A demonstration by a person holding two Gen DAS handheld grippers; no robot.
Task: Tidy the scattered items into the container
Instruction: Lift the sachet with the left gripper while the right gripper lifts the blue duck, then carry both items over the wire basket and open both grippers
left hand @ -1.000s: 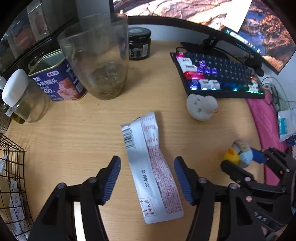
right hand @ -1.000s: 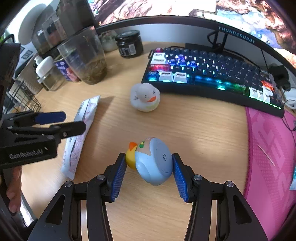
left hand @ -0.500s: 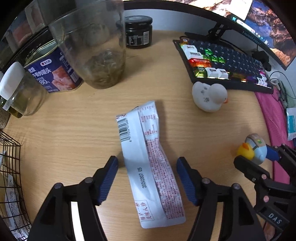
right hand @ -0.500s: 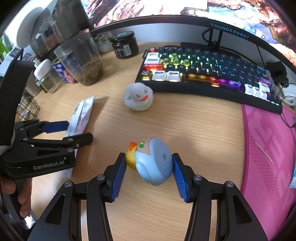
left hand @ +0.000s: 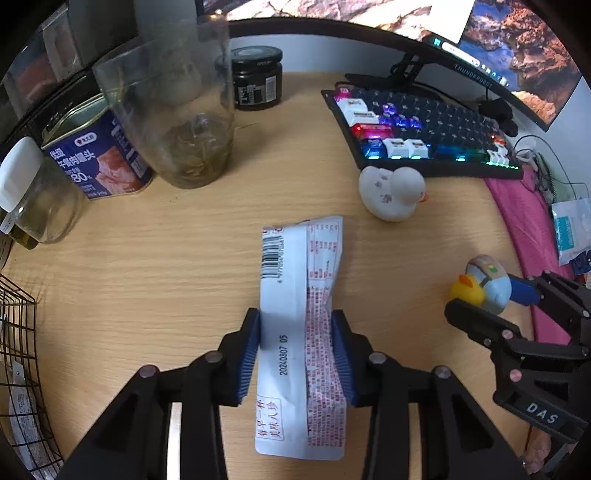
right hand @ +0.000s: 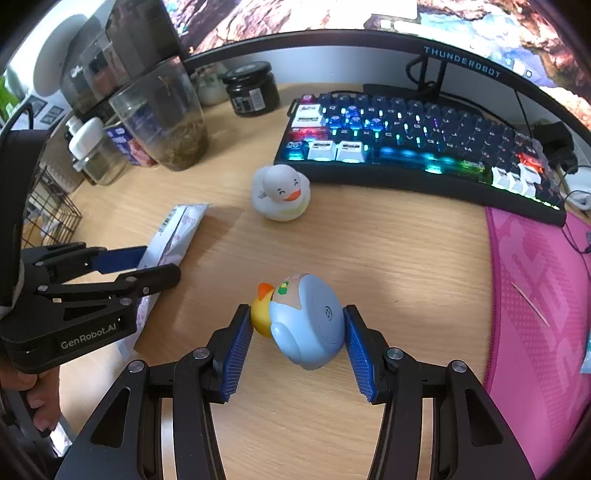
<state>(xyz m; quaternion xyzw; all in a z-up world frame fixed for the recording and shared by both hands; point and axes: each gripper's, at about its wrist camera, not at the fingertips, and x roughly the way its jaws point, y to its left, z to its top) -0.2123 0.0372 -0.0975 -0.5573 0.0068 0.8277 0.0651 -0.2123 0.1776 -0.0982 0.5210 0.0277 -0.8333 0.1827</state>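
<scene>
You are working over a light wood-grain desk (right hand: 369,251). At its far edge stands a wide curved monitor (right hand: 332,22) showing a rocky landscape, with a pale wall strip (right hand: 314,70) below it. A black keyboard with rainbow backlit keys (right hand: 417,144) lies in front, and a pink textured desk mat (right hand: 535,295) covers the right side.

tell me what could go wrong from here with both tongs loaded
1. The left tongs pinch the long white printed packet partway along, so its free ends may droop and catch the black wire basket rim.
2. The right tongs squeeze the round blue and yellow duck toy on curved sides; it could pop out.
3. The white rubber duck sits on the desk near both, easily bumped.
</scene>
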